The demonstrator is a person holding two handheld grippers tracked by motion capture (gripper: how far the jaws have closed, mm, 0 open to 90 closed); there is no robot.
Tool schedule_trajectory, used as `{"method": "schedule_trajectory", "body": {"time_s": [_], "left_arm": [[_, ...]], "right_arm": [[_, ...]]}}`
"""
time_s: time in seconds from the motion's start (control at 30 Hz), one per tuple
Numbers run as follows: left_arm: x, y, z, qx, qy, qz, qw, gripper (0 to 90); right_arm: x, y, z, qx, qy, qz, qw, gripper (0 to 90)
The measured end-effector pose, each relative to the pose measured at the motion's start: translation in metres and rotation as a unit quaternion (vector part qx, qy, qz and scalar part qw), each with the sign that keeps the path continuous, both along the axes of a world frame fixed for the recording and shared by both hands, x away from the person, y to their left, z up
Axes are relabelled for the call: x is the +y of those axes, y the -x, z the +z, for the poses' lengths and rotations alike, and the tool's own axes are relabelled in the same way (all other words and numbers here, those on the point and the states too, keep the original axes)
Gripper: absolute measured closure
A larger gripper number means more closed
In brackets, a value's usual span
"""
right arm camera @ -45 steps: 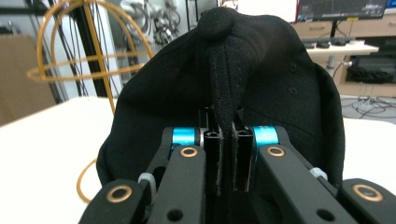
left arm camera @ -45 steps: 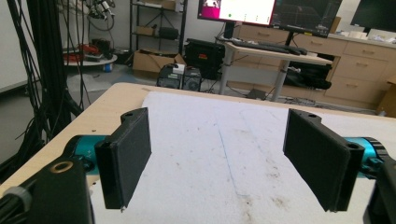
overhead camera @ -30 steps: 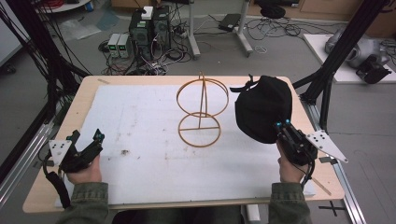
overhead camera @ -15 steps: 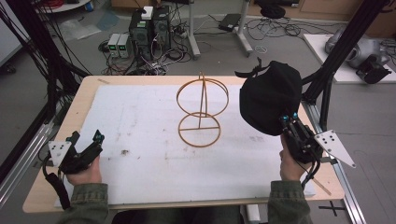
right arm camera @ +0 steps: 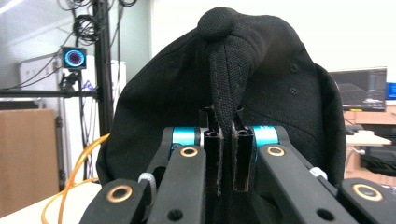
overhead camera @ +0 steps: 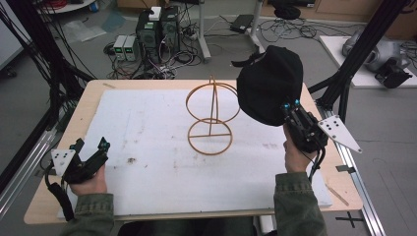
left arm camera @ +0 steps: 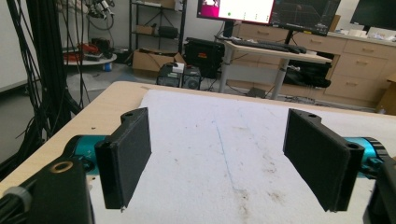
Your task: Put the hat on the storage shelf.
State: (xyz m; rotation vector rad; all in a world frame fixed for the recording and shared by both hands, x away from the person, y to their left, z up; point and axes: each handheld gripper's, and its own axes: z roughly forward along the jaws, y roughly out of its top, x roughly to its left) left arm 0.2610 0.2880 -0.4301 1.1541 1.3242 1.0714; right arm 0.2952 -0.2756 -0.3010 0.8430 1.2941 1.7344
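Note:
A black cap [overhead camera: 269, 84] hangs in the air above the table's right side, with my right gripper [overhead camera: 290, 109] shut on a fold of its fabric. In the right gripper view the cap [right arm camera: 243, 84] rises between the two pressed jaws of that gripper [right arm camera: 226, 140]. An orange wire stand [overhead camera: 210, 118] made of two rings on a post stands upright in the middle of the white mat [overhead camera: 147, 147], just left of the cap. My left gripper [overhead camera: 91, 146] rests open near the table's front left corner; its jaws [left arm camera: 224, 163] stand wide with nothing between them.
The wooden table edge [overhead camera: 74, 118] frames the mat. Black frame posts [overhead camera: 354, 54] rise at the right and cables hang at the left. Computers [overhead camera: 157, 27] and cords sit on the floor behind the table. A small dark stain [overhead camera: 132, 160] marks the mat.
My right gripper has lifted the cap higher and carried it a little toward the far side, near the stand's top ring. The left gripper has stayed put.

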Motion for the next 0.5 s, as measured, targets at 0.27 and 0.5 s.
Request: {"method": "schedule_trajectory", "body": {"time_s": [0.27,0.5], "left_arm": [[-0.001,0.0,0.0,0.0,-0.001,0.0,1.0,23.7],[-0.003,0.0,-0.001,0.001,-0.003,-0.004,1.0,23.8]], "right_arm": [[0.014,-0.011,0.012,0.002,-0.006,0.022,0.9997,87.2],[0.034,-0.022,0.029,0.0,-0.001,0.056,0.9984,87.2]]}}
